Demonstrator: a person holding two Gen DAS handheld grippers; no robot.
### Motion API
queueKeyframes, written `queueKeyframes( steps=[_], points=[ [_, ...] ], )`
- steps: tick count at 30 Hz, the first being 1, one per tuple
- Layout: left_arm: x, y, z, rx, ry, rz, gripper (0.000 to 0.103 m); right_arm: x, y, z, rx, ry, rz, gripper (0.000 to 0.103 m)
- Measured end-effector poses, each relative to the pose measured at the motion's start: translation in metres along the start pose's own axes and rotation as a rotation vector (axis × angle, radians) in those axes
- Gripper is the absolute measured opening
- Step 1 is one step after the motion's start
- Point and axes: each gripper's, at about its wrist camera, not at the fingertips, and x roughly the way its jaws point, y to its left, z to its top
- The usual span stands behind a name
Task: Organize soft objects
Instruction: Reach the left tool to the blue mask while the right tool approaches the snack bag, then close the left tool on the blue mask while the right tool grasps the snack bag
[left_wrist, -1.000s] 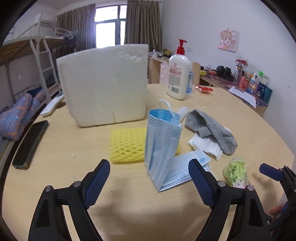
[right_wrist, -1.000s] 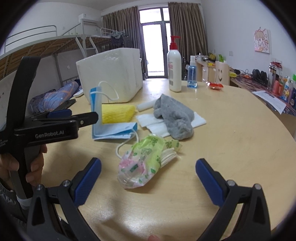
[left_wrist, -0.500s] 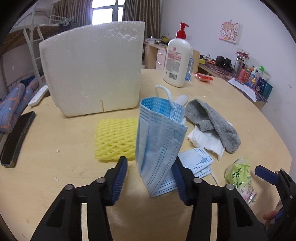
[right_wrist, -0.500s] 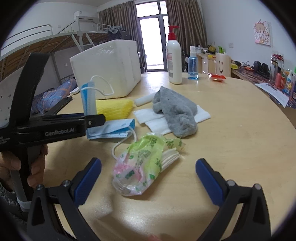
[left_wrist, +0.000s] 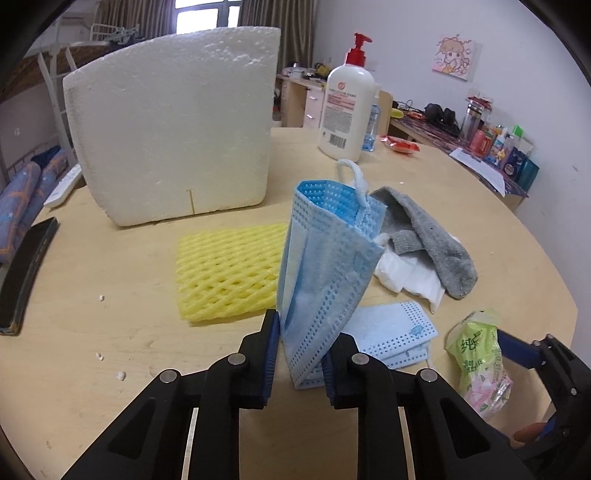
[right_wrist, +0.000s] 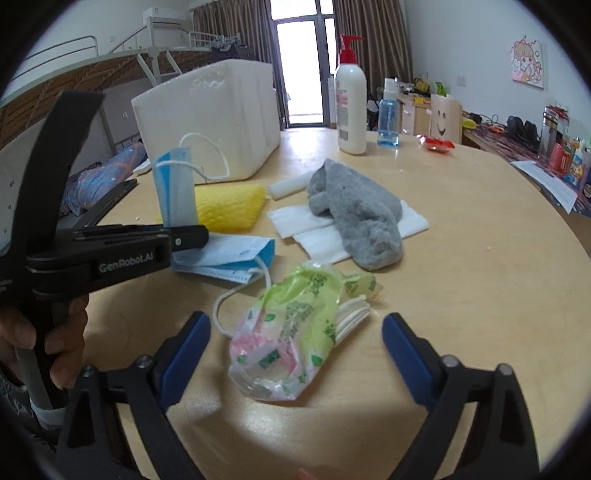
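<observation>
Left gripper closing on the blue face mask, pads pinching its lower edge; the mask stands on end, long axis upright, ear loop at top. Right gripper wide, jaws narrowing, straddling the green tissue packet without contact. Beyond: yellow foam net, grey sock, white foam box on the table.

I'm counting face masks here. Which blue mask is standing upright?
The blue face mask between the closing left gripper pads stands upright; the other mask lies flat on the table beside it.
</observation>
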Motion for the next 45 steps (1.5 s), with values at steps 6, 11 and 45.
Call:
queueKeyframes(
  steps=[6,11,45],
  points=[
    [-0.003,-0.005,-0.003,0.023,-0.008,-0.031,0.023,0.000,-0.002,-0.002,0.006,0.006,-0.010,0.069],
    [-0.009,-0.005,-0.001,0.018,-0.043,-0.043,0.023,-0.003,-0.006,-0.003,0.016,0.001,-0.025,0.049],
    [-0.021,-0.023,-0.008,0.071,-0.100,0.020,0.063,-0.052,-0.020,-0.005,0.020,-0.172,-0.040,0.041]
  ],
)
